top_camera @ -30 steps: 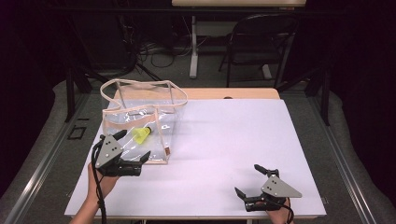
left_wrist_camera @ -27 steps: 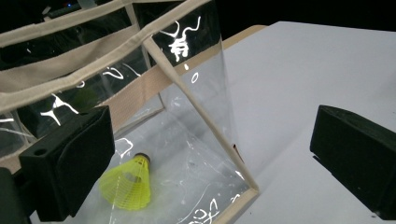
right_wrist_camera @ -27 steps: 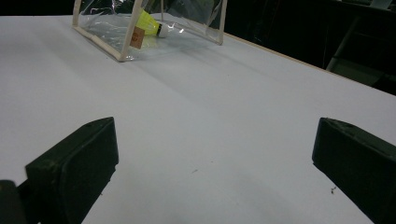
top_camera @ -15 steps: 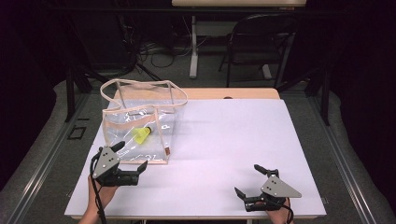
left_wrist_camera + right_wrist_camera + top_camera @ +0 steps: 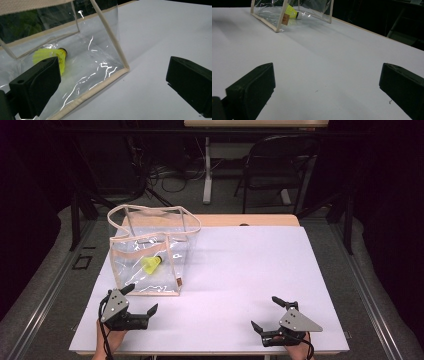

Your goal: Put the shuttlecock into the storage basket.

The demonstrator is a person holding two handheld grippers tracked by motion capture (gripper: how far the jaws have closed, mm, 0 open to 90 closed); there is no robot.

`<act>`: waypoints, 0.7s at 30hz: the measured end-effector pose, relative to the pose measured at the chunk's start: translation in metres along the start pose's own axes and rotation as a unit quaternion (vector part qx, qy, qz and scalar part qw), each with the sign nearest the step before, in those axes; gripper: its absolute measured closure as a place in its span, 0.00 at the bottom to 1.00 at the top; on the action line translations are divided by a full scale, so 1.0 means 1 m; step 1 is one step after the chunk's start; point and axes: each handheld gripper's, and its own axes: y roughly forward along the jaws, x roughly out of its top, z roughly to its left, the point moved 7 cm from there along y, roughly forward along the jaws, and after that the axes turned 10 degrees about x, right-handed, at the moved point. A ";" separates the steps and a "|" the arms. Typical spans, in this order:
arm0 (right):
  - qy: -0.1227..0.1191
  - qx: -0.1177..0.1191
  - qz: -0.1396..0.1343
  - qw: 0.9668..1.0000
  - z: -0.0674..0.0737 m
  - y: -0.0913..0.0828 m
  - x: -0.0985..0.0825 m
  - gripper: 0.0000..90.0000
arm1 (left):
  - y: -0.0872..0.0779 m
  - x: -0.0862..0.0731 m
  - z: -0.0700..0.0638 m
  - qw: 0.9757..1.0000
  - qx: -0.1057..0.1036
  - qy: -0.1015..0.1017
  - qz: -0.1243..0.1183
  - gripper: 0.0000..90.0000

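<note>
Both tools wide apart and empty, shuttlecock lying inside the clear bag.

Left tool [image 5: 134, 304] sits low at the near-left edge of the white bench [image 5: 240, 270], just beside the front bottom corner of the clear bag [image 5: 150, 252], its jaws spread wide with nothing between them; in the left gripper view the bag's cream-trimmed corner lies close ahead. Right tool [image 5: 267, 316] rests near the near-right edge, well apart from the bag, jaws likewise spread and empty. Yellow shuttlecock [image 5: 151, 264] lies on its side on the bag's floor, behind the transparent front wall. Judging by this, the placing looks done: the shuttlecock is in, neither tool grips anything, and little seems left beyond parking both hands.
</note>
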 end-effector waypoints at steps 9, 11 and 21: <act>0.001 0.000 -0.004 1.000 0.001 0.000 0.001 0.00 | 0.003 -0.015 -0.006 1.000 -0.005 -0.002 0.017 0.00; -0.002 0.002 -0.004 1.000 0.001 0.000 0.001 0.00 | 0.003 -0.018 -0.008 1.000 -0.009 -0.004 0.021 0.00; 0.000 0.004 -0.001 1.000 0.003 0.001 0.001 0.00 | 0.005 -0.023 -0.012 1.000 -0.014 -0.003 0.024 0.00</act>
